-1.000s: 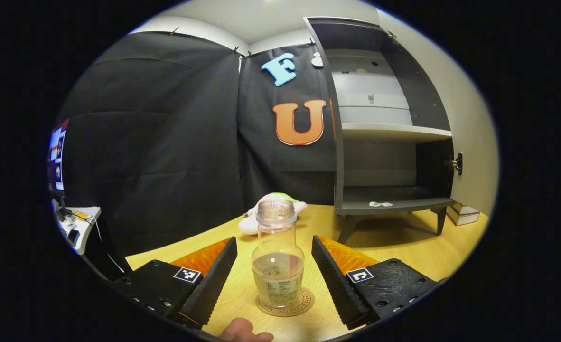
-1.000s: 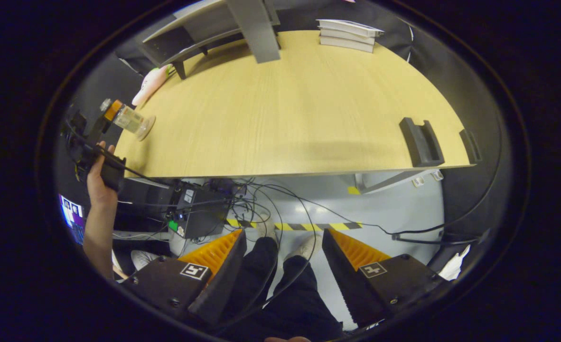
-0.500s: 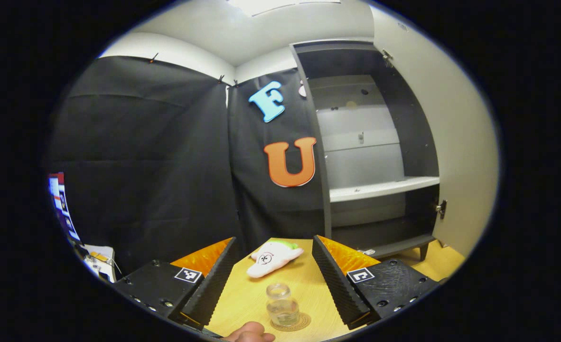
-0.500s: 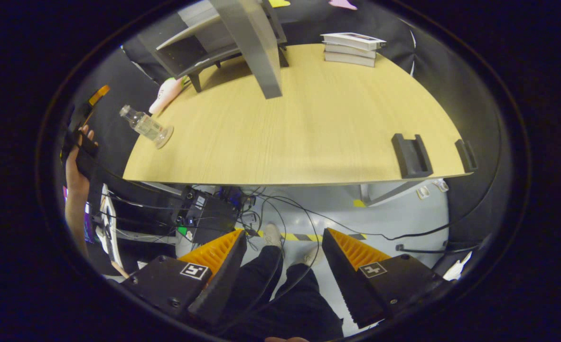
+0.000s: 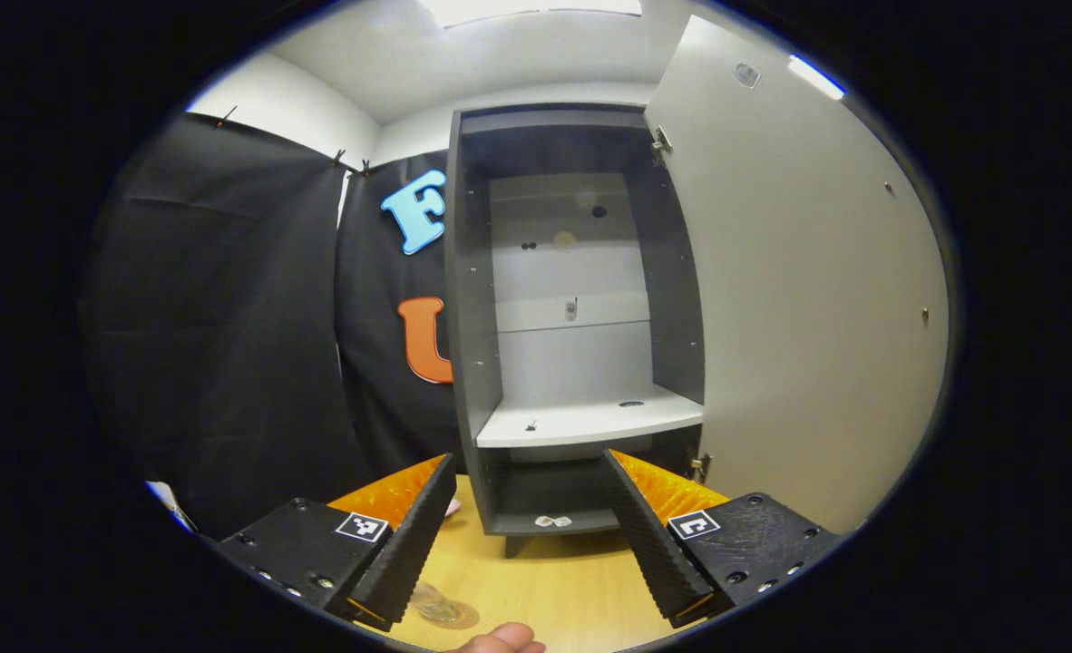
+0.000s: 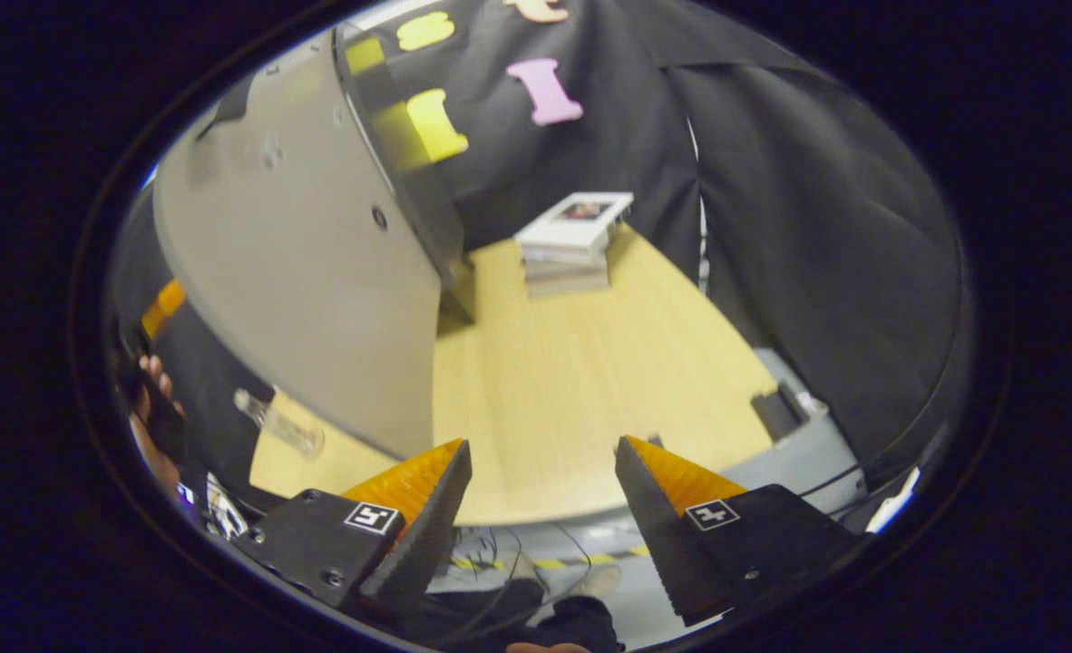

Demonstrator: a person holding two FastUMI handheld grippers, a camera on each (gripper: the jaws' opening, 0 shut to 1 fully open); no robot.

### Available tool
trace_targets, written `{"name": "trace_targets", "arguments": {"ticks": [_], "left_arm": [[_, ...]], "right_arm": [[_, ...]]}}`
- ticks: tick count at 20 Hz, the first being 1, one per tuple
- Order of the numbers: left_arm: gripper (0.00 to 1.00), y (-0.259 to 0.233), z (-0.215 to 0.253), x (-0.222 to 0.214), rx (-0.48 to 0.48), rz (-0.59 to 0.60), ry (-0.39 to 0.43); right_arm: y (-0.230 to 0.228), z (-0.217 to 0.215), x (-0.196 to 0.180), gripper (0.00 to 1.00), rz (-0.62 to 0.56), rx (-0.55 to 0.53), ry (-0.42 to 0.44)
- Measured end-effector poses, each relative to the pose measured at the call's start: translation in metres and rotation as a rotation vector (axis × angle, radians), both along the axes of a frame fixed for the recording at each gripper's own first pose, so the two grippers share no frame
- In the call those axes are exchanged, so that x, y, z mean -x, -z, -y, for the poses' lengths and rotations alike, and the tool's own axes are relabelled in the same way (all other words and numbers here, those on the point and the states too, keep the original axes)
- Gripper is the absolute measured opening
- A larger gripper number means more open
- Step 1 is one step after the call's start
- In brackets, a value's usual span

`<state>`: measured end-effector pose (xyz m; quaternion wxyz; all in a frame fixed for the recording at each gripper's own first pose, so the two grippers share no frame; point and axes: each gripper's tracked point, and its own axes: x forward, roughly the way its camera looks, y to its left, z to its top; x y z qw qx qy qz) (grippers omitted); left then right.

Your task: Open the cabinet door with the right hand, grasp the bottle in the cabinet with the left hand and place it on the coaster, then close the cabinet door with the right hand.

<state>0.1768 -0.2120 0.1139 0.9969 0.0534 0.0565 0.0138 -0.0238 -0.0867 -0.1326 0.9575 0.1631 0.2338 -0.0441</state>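
Already stood the bottle (image 6: 275, 424) on the coaster (image 5: 450, 615), near worktop (image 6: 545, 399) edge; left claw (image 5: 529, 531) and right claw (image 6: 542, 512) spread, empty. Left open: cabinet door (image 6: 309, 272), awaiting closing.

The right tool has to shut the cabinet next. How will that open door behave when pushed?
The cabinet door is a tall flat panel on side hinges, so it will probably swing stiffly as one piece. It looks thin, likely light to push. The cabinet is narrow on small legs, so a hard shove might rock it.

Bright overhead light, fisheye-bent edges, motion-blurred right gripper view
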Motion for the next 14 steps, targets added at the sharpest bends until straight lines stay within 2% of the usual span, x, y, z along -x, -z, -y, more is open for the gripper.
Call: {"name": "trace_targets", "arguments": {"ticks": [3,4,5,6,7,9,11,12,13,14], "left_arm": [[0.96,0.004,0.028,-0.001,-0.033,-0.073,0.071],[0.96,0.0,0.034,-0.003,-0.034,-0.077,0.086],[0.96,-0.004,0.038,-0.004,-0.043,-0.08,0.089],[0.96,-0.008,0.039,-0.008,-0.045,-0.075,0.091],[0.96,-0.011,0.041,-0.011,-0.038,-0.068,0.094],[0.96,-0.011,0.04,-0.016,-0.021,-0.062,0.094],[0.96,-0.008,0.033,-0.016,-0.019,-0.079,0.076],[0.96,-0.01,0.028,-0.017,-0.02,-0.072,0.064],[0.96,-0.012,0.023,-0.019,-0.017,-0.064,0.059],[0.96,-0.011,0.02,-0.02,-0.015,-0.06,0.059]], "right_arm": [[-0.107,-0.007,-0.031,0.99,0.248,0.005,-0.011],[-0.133,-0.008,-0.037,1.0,0.318,0.018,-0.014],[-0.156,-0.009,-0.038,0.96,0.366,0.049,-0.008],[-0.171,-0.013,-0.042,1.0,0.399,0.086,-0.017],[-0.183,-0.02,-0.039,1.0,0.427,0.121,-0.041],[-0.19,-0.02,-0.041,0.98,0.435,0.218,-0.033],[-0.187,-0.025,-0.042,0.98,0.428,0.233,-0.04],[-0.186,-0.027,-0.044,0.92,0.418,0.23,-0.047],[-0.186,-0.028,-0.044,0.91,0.413,0.241,-0.057],[-0.188,-0.03,-0.045,0.96,0.409,0.25,-0.07]]}}
